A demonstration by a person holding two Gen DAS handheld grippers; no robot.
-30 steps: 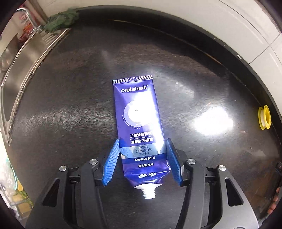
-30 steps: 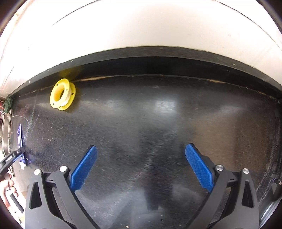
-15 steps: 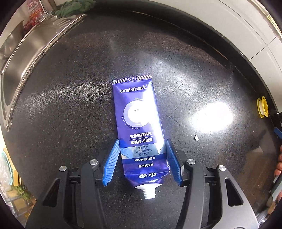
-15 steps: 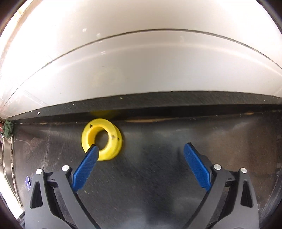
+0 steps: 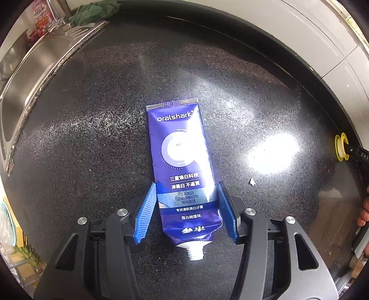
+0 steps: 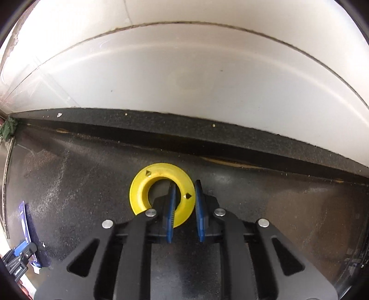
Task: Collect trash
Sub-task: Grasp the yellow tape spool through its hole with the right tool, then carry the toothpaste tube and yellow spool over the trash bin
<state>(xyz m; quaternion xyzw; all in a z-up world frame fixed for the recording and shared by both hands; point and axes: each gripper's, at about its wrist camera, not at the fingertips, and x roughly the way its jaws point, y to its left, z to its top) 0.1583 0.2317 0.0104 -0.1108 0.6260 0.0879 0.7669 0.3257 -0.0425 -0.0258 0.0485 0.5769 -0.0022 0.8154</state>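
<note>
A flattened blue "oralshark" toothpaste tube [image 5: 182,170] lies on the black speckled counter, its open nozzle toward me. My left gripper [image 5: 188,212] stands open with one blue pad on each side of the tube's lower end, close to its edges. A yellow plastic spool ring [image 6: 147,184] stands near the counter's back wall. My right gripper [image 6: 185,207] is shut on the ring's right rim, one finger through the hole and one outside. The ring also shows in the left wrist view [image 5: 341,146] at far right, and the tube at the right wrist view's left edge [image 6: 24,221].
A steel sink [image 5: 30,69] lies at the far left with a green cloth [image 5: 94,11] at its corner. A small white scrap [image 5: 251,181] lies right of the tube. A white tiled wall [image 6: 184,80] rises behind the counter.
My right gripper moved forward to the yellow ring and closed on its rim. My left gripper stayed open around the tube, with the view shifting slightly.
</note>
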